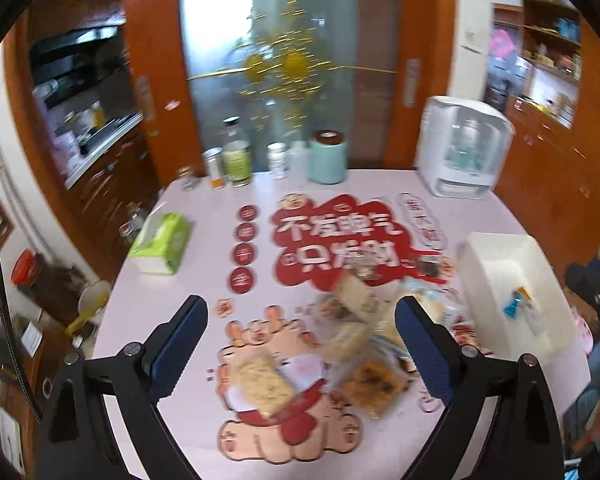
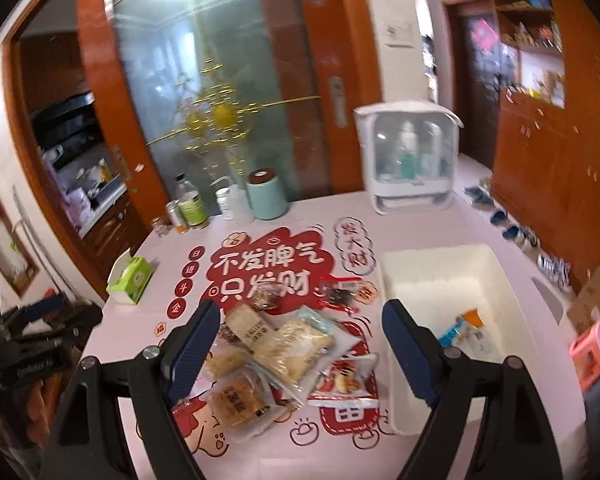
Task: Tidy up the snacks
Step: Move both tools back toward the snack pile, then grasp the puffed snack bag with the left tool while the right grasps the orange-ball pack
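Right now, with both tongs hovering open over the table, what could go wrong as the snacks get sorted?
The snack packets lie overlapped in a heap, so the right tongs may lift two at once or drag neighbours. The white bin sits near the table edge; a nudge might shift it. Crinkly wrappers could slip from the left tongs.

Table cover [image 2: 140, 312]: pale pink, printed with red cloud shapes bearing white characters and peach cartoon figures. Bin [image 2: 516, 280], right: plain white. Tissue box [image 2: 130, 280], left: green and white. Canister [image 2: 266, 196], far: mint green, brown lid. Gripper pads [image 2: 192, 344]: dark blue.
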Demonstrator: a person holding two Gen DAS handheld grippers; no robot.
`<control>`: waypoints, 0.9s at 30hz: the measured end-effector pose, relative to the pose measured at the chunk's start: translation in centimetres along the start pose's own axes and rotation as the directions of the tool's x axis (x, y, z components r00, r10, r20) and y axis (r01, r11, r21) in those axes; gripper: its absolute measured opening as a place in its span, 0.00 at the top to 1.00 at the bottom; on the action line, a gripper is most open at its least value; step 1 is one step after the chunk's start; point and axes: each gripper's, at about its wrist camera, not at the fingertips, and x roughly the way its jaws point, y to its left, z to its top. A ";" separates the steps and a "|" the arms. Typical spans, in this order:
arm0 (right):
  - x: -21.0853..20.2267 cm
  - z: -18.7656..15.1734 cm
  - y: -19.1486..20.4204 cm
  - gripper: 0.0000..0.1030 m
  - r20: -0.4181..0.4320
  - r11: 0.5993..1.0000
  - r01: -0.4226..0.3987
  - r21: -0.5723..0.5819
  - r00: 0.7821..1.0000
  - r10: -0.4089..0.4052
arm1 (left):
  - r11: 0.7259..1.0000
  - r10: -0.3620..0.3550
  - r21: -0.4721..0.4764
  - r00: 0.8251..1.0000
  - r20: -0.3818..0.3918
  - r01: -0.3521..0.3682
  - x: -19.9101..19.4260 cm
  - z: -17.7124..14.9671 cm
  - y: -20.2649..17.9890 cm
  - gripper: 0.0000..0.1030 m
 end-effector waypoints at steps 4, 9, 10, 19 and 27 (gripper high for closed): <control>1.7 -0.9 3.7 0.19 -0.068 0.996 -0.015 -0.091 0.998 0.009 | 0.999 0.031 -0.029 0.999 -0.044 -0.033 2.0 -0.9 3.5 0.08; 5.1 -3.3 8.1 0.18 -0.157 0.974 -0.023 -0.227 0.988 -0.013 | 0.999 0.029 -0.033 0.991 -0.129 -0.033 5.6 -2.5 5.7 0.08; 6.0 -4.0 8.8 0.18 -0.176 0.970 -0.028 -0.243 0.984 -0.016 | 0.999 0.026 -0.031 0.987 -0.160 -0.031 6.8 -3.1 6.2 0.08; 15.3 -9.9 10.8 0.19 -0.417 0.964 -0.161 -0.210 0.907 0.060 | 0.999 -0.023 -0.035 0.917 -0.399 0.010 16.1 -8.4 6.3 0.08; 21.5 -13.6 10.6 0.19 -0.566 0.960 -0.207 -0.191 0.822 0.064 | 0.996 -0.063 -0.090 0.838 -0.542 0.016 22.4 -11.3 5.7 0.08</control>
